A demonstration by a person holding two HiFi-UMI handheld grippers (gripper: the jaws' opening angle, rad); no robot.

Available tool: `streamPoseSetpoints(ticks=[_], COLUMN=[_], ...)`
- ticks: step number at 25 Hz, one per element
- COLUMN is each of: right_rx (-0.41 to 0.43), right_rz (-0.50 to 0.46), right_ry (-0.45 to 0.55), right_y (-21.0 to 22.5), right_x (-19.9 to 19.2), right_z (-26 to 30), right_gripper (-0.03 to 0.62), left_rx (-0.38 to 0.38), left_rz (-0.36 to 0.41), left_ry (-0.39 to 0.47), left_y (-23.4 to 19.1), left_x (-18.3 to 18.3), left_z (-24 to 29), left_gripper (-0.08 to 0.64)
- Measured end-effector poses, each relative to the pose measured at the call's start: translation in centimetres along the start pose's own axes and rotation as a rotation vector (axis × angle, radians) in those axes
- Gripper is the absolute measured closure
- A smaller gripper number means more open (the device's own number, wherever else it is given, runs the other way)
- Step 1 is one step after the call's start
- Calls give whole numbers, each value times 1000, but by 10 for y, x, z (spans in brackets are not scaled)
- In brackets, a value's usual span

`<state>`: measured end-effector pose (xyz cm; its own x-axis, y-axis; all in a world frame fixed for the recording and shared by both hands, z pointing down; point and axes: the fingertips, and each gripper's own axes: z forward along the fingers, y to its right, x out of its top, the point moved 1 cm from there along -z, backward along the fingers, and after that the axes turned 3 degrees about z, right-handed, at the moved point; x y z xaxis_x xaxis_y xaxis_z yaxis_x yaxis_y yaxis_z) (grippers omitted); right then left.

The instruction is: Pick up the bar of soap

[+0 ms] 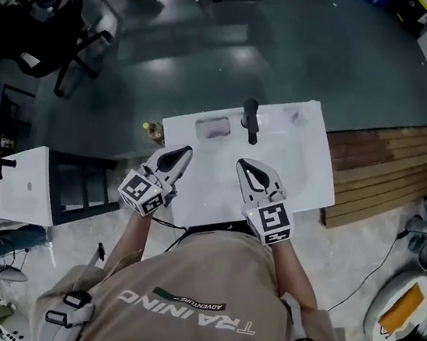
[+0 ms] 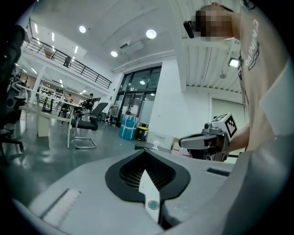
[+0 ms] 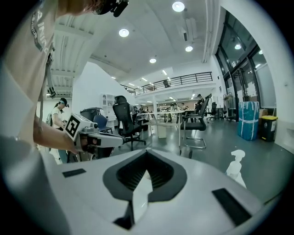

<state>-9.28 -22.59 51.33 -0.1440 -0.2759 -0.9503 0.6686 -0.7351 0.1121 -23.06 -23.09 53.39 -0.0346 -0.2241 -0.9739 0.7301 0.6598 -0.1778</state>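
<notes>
Left gripper view shows the left tongs (image 2: pixel 148 176) with their 2 jaws pressed together and nothing between them; right gripper view shows the right tongs (image 3: pixel 143 183) the same way, closed and empty. Both pairs point out across the room, roughly level, so neither of those views catches the soap. Head view sets the 2 pairs side by side over the near edge of the white worktop (image 1: pixel 308 171), the left pair at centre left of the frame and the right pair at centre right, apart from each other. Beyond them, just above the centre of the frame, a shallow rectangular recess in the worktop holds a pale greyish block, which I take to be the bar of soap (image 1: pixel 213 127), though it is too small to be sure. A black handle or tap (image 1: pixel 250 120) stands just to its right, and a small bottle (image 1: pixel 153 130) sits at the worktop's left edge. The pick-up has not begun. To do it well, I judge 1 pair should go in, probably the left, which keeps clear of the black handle. It should open wide before coming down and tip steeply, so the jaws straddle the bar's narrow side inside the recess walls. Soap may be slick, so grip low on the flat faces and lift straight up.
</notes>
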Motion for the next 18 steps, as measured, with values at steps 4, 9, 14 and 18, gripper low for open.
streamPoseSetpoints(ticks=[4, 9, 14, 18], right_rx=[-4, -8, 4, 19], right_rz=[-6, 23, -70, -61], right_ry=[-8, 8, -37, -36], right_y=[12, 26, 42, 59], right_x=[0, -1, -13, -19], right_z=[2, -10, -17, -18], right_gripper=[595, 595, 595, 595], left_rx=[11, 22, -9, -50], left_rz=[15, 65, 139, 235], left_ry=[-67, -183, -340, -485], left_y=[-8, -10, -17, -26], left_x=[-13, -22, -43, -67], left_z=[21, 43, 73, 98], left_gripper=[568, 566, 465, 442])
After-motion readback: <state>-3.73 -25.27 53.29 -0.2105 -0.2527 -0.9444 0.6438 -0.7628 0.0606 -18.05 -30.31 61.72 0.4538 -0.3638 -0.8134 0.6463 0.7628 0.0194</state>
